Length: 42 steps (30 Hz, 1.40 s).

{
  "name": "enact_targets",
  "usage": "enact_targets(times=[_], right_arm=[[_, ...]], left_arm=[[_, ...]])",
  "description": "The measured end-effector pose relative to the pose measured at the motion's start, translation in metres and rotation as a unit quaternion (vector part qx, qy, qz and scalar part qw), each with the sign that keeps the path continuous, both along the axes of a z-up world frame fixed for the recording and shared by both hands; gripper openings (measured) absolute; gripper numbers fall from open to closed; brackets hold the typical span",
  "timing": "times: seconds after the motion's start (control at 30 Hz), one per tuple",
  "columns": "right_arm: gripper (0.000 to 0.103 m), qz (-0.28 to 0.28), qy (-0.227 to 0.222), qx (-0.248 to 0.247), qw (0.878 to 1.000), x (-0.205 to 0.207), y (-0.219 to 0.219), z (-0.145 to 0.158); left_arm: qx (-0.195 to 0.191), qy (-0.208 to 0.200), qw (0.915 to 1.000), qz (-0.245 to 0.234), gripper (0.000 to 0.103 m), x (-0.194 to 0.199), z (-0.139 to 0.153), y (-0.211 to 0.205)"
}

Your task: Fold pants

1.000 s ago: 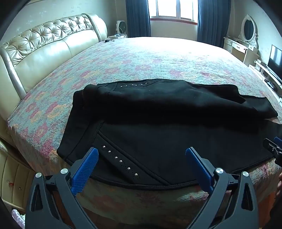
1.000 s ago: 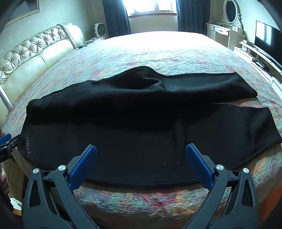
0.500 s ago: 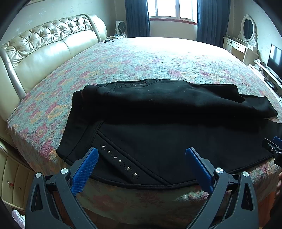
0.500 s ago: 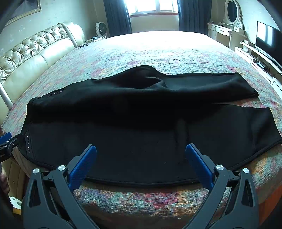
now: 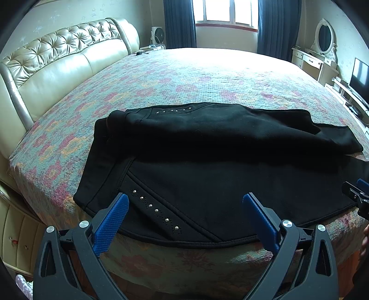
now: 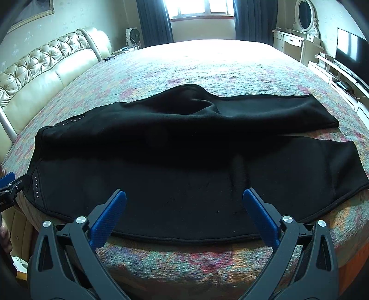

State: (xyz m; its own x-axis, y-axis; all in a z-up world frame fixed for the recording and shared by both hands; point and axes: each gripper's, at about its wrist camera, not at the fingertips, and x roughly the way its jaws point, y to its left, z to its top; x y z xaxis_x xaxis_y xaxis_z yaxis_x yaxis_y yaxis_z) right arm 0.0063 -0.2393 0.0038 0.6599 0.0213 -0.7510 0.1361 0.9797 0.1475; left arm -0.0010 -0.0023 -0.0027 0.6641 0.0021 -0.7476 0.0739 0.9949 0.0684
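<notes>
Black pants (image 5: pixel 207 166) lie across the near edge of the bed, one leg laid partly over the other, waist end to the left with a row of silver studs (image 5: pixel 156 211). They also show in the right wrist view (image 6: pixel 184 157), leg ends to the right. My left gripper (image 5: pixel 184 207) is open and empty, hovering at the near hem by the waist. My right gripper (image 6: pixel 184 205) is open and empty, over the near hem at mid-leg. Each gripper's tip shows at the edge of the other's view.
The bed (image 5: pixel 207 76) has a floral cover and a tufted cream headboard (image 5: pixel 57 60) at the left. A dresser with an oval mirror (image 6: pixel 304 13) and a TV (image 6: pixel 350 50) stand at the right. A window with dark curtains is at the far end.
Both grippers have edged slightly forward toward the near hem of the pants. The pants have not moved.
</notes>
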Motion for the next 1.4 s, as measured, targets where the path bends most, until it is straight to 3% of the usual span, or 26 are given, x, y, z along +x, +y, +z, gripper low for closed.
enact_targets(times=[0.43, 0.53, 0.7, 0.93, 1.03, 1.13, 1.27, 1.4], right_arm=[[0.101, 0.007, 0.003, 0.000, 1.000, 0.003, 0.001, -0.002], [0.101, 0.007, 0.003, 0.001, 1.000, 0.003, 0.001, -0.002], [0.101, 0.009, 0.006, 0.002, 1.000, 0.004, 0.001, -0.004], [0.101, 0.038, 0.009, 0.013, 0.999, 0.004, 0.004, 0.001], [0.101, 0.082, 0.008, 0.025, 0.996, 0.011, 0.005, 0.010], [0.101, 0.102, -0.010, 0.015, 0.995, 0.020, 0.002, 0.023], [0.101, 0.104, -0.025, 0.005, 0.994, 0.037, -0.003, 0.031], [0.101, 0.108, -0.025, 0.012, 0.994, 0.061, -0.005, 0.031]], left_arm=[[0.012, -0.011, 0.9998, -0.009, 0.099, -0.003, -0.001, -0.005], [0.020, 0.003, 0.9997, -0.010, 0.099, -0.002, -0.002, -0.005], [0.026, -0.015, 0.9994, -0.017, 0.099, -0.003, 0.000, -0.005], [-0.046, 0.028, 0.9963, -0.067, 0.099, 0.010, 0.024, 0.023], [-0.099, 0.017, 0.9911, -0.087, 0.099, 0.026, 0.042, 0.062], [-0.154, 0.049, 0.9846, -0.067, 0.099, 0.066, 0.044, 0.116], [-0.203, 0.119, 0.9717, -0.026, 0.099, 0.134, 0.016, 0.182], [-0.233, 0.164, 0.9585, -0.002, 0.099, 0.194, -0.019, 0.216]])
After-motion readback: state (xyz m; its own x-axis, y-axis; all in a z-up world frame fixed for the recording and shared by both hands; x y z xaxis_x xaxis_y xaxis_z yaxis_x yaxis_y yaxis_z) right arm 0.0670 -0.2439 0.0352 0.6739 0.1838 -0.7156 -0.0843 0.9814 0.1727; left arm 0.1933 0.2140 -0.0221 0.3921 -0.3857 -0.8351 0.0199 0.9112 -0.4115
